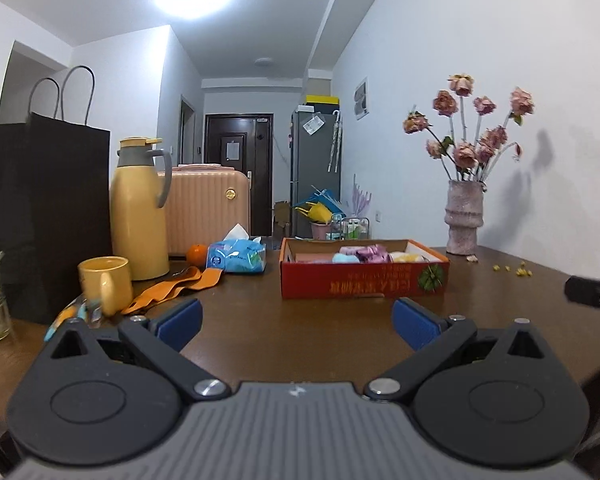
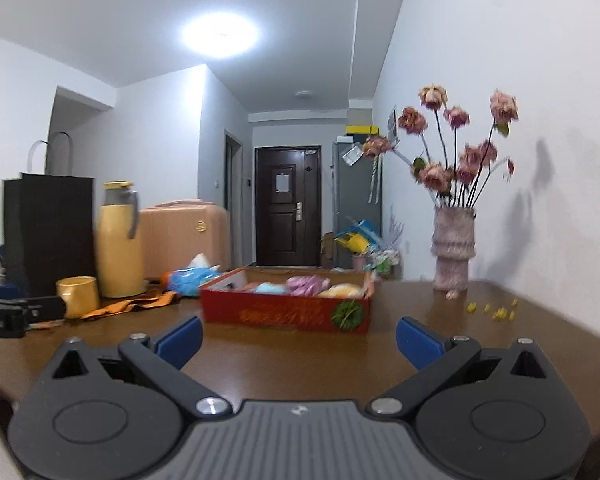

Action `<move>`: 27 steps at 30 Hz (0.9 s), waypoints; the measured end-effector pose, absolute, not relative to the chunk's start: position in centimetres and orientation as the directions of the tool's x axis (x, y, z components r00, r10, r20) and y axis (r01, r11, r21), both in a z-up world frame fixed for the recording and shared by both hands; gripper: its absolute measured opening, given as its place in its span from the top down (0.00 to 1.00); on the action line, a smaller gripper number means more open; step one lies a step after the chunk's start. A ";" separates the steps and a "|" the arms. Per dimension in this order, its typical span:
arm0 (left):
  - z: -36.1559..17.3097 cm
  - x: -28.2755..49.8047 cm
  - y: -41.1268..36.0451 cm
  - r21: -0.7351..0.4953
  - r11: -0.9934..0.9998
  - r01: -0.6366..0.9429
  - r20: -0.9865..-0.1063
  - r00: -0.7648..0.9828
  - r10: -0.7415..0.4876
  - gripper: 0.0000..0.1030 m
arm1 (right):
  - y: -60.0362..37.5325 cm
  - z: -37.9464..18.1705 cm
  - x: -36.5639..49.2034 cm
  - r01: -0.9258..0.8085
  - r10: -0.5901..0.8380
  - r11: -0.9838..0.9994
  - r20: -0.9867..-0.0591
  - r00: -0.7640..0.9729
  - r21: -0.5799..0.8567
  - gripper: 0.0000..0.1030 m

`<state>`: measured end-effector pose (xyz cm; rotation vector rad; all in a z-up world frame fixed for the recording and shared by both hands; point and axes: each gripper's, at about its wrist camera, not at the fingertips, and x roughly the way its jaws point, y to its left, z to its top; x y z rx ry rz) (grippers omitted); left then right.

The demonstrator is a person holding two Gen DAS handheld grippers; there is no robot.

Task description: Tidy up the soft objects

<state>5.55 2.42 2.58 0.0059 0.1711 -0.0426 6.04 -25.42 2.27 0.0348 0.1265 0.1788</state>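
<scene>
Both tools hovered low over the brown table (image 1: 260, 328), well short of the red box (image 1: 364, 276). The left gripper (image 1: 298, 322) had its blue pads spread wide with nothing between them; the right gripper (image 2: 298, 340) was spread the same way. The soft objects (image 1: 364, 255), pastel pink, blue, purple and yellow, perhaps small plush pieces, lay inside the box, left of the vase (image 1: 463, 218).

A home: a hallway with front door (image 1: 238, 168), fridge (image 1: 314, 168), pink suitcase (image 1: 208, 208) and dining table (image 1: 300, 328).
</scene>
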 end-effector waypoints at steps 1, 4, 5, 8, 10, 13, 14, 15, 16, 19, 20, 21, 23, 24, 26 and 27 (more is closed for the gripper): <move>2.4 4.5 2.5 0.007 0.999 0.051 -0.179 0.983 -0.049 0.00 | -25.1 1.6 5.0 -0.174 0.181 0.983 -0.129 0.975 0.058 0.00; 2.0 2.8 2.6 -0.003 0.999 0.045 -0.201 0.979 -0.045 0.00 | -24.1 0.0 2.3 -0.176 0.182 0.983 -0.124 0.975 0.058 0.00; 2.0 2.5 2.6 -0.005 0.999 0.043 -0.199 0.979 -0.044 0.00 | -23.7 -0.2 1.7 -0.187 0.191 0.981 -0.115 0.975 0.046 0.00; 2.6 2.4 2.4 -0.011 0.999 0.036 -0.180 0.983 -0.037 0.00 | -22.8 0.1 1.6 -0.203 0.201 0.979 -0.124 0.972 -0.002 0.00; 2.8 2.3 2.4 -0.023 0.999 0.039 -0.172 0.984 -0.043 0.00 | -22.7 0.3 1.6 -0.194 0.192 0.981 -0.128 0.973 -0.002 0.00; 2.7 2.3 2.3 -0.018 0.999 0.047 -0.173 0.984 -0.050 0.00 | -23.0 0.5 1.7 -0.190 0.191 0.982 -0.127 0.973 0.020 0.00; 2.7 2.3 2.3 -0.014 0.999 0.045 -0.172 0.984 -0.047 0.00 | -23.1 0.6 1.8 -0.188 0.189 0.982 -0.126 0.974 0.024 0.00; 2.7 2.2 2.4 -0.014 0.999 0.043 -0.171 0.984 -0.045 0.00 | -23.2 0.7 1.8 -0.184 0.186 0.982 -0.126 0.974 0.027 0.00; 2.8 2.4 2.4 -0.016 0.999 0.043 -0.171 0.984 -0.045 0.00 | -23.3 0.8 2.0 -0.182 0.184 0.983 -0.122 0.975 0.032 0.00; 2.8 2.4 2.4 -0.011 0.999 0.045 -0.171 0.984 -0.046 0.00 | -23.5 0.8 2.2 -0.186 0.190 0.982 -0.128 0.973 0.042 0.00; 2.7 2.4 2.3 -0.009 0.999 0.047 -0.171 0.984 -0.047 0.00 | -23.5 0.7 2.3 -0.186 0.191 0.982 -0.133 0.973 0.043 0.00; 2.7 2.4 2.3 -0.005 0.999 0.049 -0.172 0.984 -0.049 0.00 | -23.5 0.7 2.3 -0.185 0.189 0.982 -0.138 0.972 0.043 0.00; 2.6 2.5 2.1 0.009 0.999 0.044 -0.175 0.984 -0.042 0.00 | -23.5 0.6 2.4 -0.182 0.187 0.982 -0.142 0.972 0.046 0.00; 2.5 2.5 2.1 0.011 0.999 0.044 -0.176 0.984 -0.042 0.00 | -23.5 0.6 2.4 -0.181 0.186 0.982 -0.140 0.973 0.047 0.00; 2.5 2.5 2.1 0.005 0.999 0.045 -0.179 0.983 -0.043 0.00 | -23.4 0.5 2.3 -0.172 0.177 0.984 -0.133 0.975 0.045 0.00; 2.5 2.5 2.1 0.005 0.999 0.044 -0.179 0.983 -0.043 0.00 | -23.5 0.4 2.2 -0.169 0.173 0.985 -0.131 0.976 0.045 0.00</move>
